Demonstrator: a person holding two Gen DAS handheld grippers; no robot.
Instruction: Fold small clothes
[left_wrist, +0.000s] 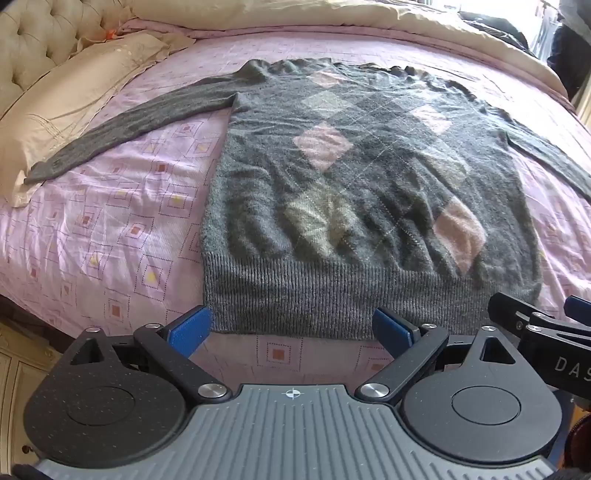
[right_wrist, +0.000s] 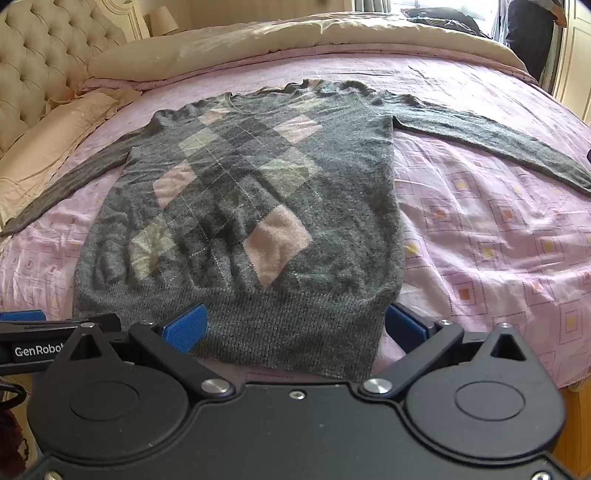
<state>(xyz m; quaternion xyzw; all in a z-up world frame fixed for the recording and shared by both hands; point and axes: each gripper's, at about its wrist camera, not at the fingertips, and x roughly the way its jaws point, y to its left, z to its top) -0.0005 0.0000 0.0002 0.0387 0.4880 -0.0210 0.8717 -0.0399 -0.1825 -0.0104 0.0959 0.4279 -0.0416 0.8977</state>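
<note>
A grey argyle sweater (left_wrist: 362, 192) with pink and cream diamonds lies flat on the bed, both sleeves spread out to the sides; the right wrist view shows this sweater (right_wrist: 243, 206) too. Its ribbed hem (left_wrist: 314, 299) faces me. My left gripper (left_wrist: 291, 326) hovers open over the hem's left part, blue pads wide apart and nothing between them. My right gripper (right_wrist: 295, 326) stands open above the hem's right corner (right_wrist: 332, 332), not pressing on it. The right gripper's arm (left_wrist: 535, 325) shows at the left view's right edge.
The bed has a pink patterned sheet (left_wrist: 110, 229). Beige pillows (left_wrist: 66, 110) and a tufted headboard (right_wrist: 40, 62) lie to the left, a beige duvet (right_wrist: 295, 33) at the far side. A person's legs (right_wrist: 528, 33) stand at the far right.
</note>
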